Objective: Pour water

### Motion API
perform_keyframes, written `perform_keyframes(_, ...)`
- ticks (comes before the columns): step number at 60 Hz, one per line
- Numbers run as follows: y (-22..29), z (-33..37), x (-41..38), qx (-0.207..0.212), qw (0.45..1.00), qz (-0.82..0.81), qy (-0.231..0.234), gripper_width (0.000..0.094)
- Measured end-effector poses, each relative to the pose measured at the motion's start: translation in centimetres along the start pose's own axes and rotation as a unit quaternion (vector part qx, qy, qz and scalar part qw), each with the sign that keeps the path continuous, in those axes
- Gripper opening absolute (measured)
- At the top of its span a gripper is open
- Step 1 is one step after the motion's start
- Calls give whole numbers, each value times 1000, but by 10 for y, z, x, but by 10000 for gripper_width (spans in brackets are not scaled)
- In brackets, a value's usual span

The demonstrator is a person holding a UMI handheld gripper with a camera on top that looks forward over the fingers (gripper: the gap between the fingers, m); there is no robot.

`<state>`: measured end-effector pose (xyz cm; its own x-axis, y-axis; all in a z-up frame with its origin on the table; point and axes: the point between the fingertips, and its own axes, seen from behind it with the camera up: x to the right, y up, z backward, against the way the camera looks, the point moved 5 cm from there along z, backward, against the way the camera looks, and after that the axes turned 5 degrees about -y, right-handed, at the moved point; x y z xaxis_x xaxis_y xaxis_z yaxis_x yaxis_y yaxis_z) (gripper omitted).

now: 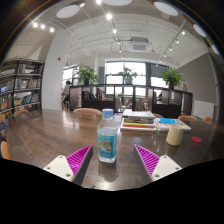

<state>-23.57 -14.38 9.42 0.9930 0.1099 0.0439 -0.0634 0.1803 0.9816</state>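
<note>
**Bottle standing between the open claw's pads, not yet gripped**

The water bottle (108,136) is standing upright on the counter (60,135), its long axis running vertically, cap up and blue label facing the camera. It is sitting straight ahead of the claw (110,160), centred between the two pink pads (79,157), with a gap showing at either side, so the claw is spread apart and pressing on nothing. By my reading, the coming move is a short straight advance and a squeeze on the bottle's lower body.

Right of the bottle and a little beyond it, a pale cup (175,134) is waiting (likely the pouring target). Behind the bottle, a stack of books (139,119) is lying flat. Left of the bottle the counter is offering open wood, and its near edge is lying close beneath the claw.
</note>
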Motion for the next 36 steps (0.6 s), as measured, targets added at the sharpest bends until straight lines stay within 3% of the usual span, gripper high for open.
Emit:
perform_keyframes(27,11,-101,-35,0,999,-39,9,835)
perform_keyframes(30,16,-103,-36,14,999,-37,6,796)
perform_keyframes(36,23,-106,-37,33,998,-42,15,519)
